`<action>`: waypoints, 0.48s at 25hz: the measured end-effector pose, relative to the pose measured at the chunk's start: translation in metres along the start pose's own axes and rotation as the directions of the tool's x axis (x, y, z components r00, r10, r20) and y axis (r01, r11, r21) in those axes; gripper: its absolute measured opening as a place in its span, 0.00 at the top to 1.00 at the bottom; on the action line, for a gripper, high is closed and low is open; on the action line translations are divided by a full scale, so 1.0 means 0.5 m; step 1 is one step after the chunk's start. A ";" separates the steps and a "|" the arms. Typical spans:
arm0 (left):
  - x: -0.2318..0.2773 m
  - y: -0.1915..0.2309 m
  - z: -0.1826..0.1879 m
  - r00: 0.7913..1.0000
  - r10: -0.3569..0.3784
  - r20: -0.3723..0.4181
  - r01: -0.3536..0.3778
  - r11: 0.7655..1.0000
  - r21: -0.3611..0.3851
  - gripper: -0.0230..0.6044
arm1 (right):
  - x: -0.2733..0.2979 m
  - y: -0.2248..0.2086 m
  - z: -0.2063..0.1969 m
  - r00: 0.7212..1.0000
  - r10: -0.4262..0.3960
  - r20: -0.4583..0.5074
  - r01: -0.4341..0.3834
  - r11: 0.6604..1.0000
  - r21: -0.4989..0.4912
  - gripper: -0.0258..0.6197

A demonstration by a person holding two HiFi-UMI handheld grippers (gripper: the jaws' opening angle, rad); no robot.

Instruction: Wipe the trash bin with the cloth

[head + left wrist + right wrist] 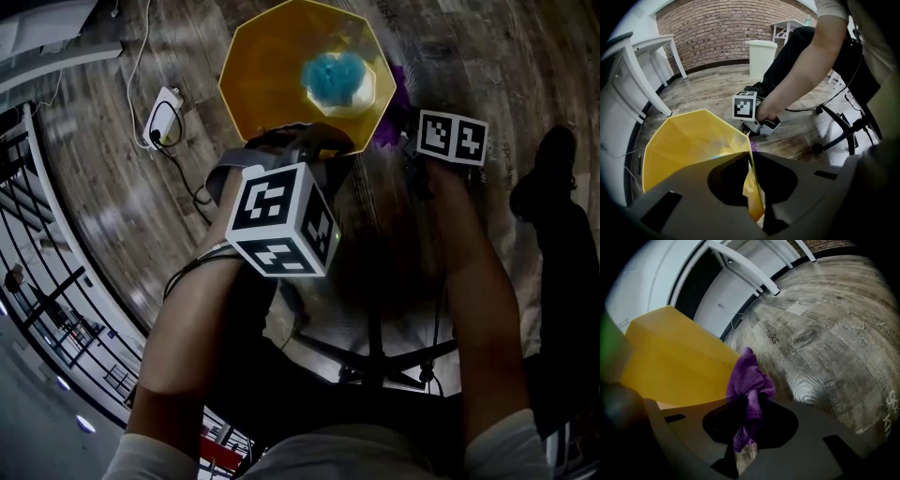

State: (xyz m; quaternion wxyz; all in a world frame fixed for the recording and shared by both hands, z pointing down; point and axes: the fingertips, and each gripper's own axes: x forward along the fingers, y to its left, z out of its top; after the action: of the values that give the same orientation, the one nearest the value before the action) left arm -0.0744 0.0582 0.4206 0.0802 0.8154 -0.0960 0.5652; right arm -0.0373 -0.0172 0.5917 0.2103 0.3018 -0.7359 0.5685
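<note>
- Head view: the yellow trash bin (272,66) stands on the floor (469,47), a blue wad (336,77) inside
- Left gripper view: the left hand-held gripper (751,161) is clamped on the bin's wall — hold firm so the bin cannot slide
- Right gripper view: the right hand-held gripper (746,420) pinches the purple cloth (750,378) just beside the bin's outer wall; press it flat and stroke along the side
</note>
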 end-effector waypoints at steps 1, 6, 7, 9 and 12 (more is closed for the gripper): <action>0.000 0.000 0.001 1.000 0.000 0.002 0.000 1.000 -0.001 0.94 | 0.012 -0.011 -0.005 1.000 -0.014 -0.014 0.014 1.000 -0.003 0.85; -0.001 -0.004 0.005 1.000 0.000 0.010 0.000 1.000 -0.006 0.94 | 0.065 -0.058 -0.033 0.992 -0.101 -0.080 0.098 0.994 -0.038 0.85; 0.000 -0.005 0.005 1.000 0.002 0.011 -0.002 1.000 -0.006 0.94 | 0.074 -0.065 -0.037 0.989 -0.121 -0.089 0.118 0.992 -0.047 0.85; 0.000 -0.005 0.004 1.000 0.010 0.012 -0.010 1.000 -0.010 0.94 | 0.087 -0.078 -0.043 0.982 -0.161 -0.097 0.155 0.986 -0.067 0.85; 0.000 -0.002 -0.001 1.000 0.026 0.011 -0.025 0.999 -0.041 0.94 | 0.095 -0.085 -0.047 0.978 -0.186 -0.097 0.177 0.980 -0.095 0.85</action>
State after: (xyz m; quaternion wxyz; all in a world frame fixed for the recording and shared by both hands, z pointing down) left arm -0.0746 0.0590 0.4204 0.0891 0.8155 -0.1182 0.5594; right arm -0.0435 -0.0117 0.6592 0.3125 0.3282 -0.7169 0.5298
